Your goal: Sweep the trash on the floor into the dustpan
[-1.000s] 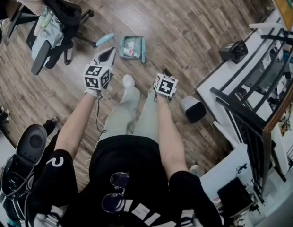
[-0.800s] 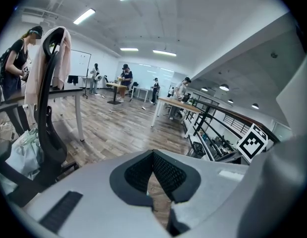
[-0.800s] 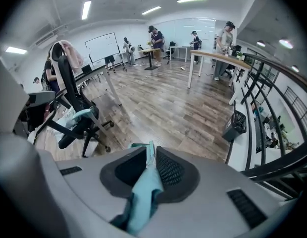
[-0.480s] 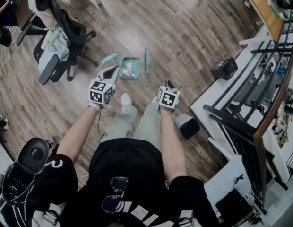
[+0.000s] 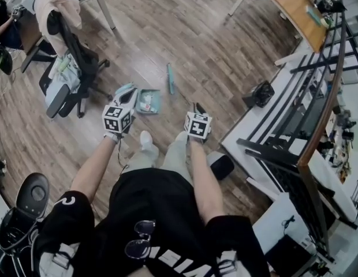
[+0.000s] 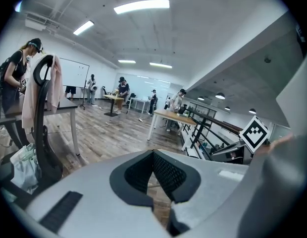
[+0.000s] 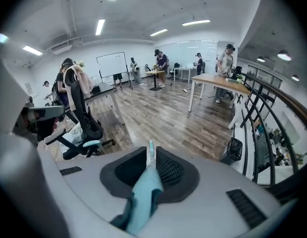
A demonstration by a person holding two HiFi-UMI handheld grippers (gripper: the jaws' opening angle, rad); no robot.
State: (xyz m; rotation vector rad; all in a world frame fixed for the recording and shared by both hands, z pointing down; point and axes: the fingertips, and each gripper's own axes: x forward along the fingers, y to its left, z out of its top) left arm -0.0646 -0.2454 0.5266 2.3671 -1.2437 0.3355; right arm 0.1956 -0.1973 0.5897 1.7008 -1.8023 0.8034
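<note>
Two grippers are extended over the wooden floor [image 5: 213,45]. My right gripper [image 7: 152,156] is clamped on the teal broom handle [image 7: 142,195], which runs forward between its jaws, and my left gripper [image 6: 153,156] has its jaws drawn to a narrow slit with nothing in it. The teal dustpan [image 5: 157,97] sits on the floor ahead of my feet, with the trash [image 5: 145,103] lying inside it and the broom head [image 5: 169,78] just beside its right edge.

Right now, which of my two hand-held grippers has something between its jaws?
The right hand-held gripper: a teal handle sits clamped between its jaws. The left hand-held gripper holds nothing; only wooden floor shows past its jaws.
</note>
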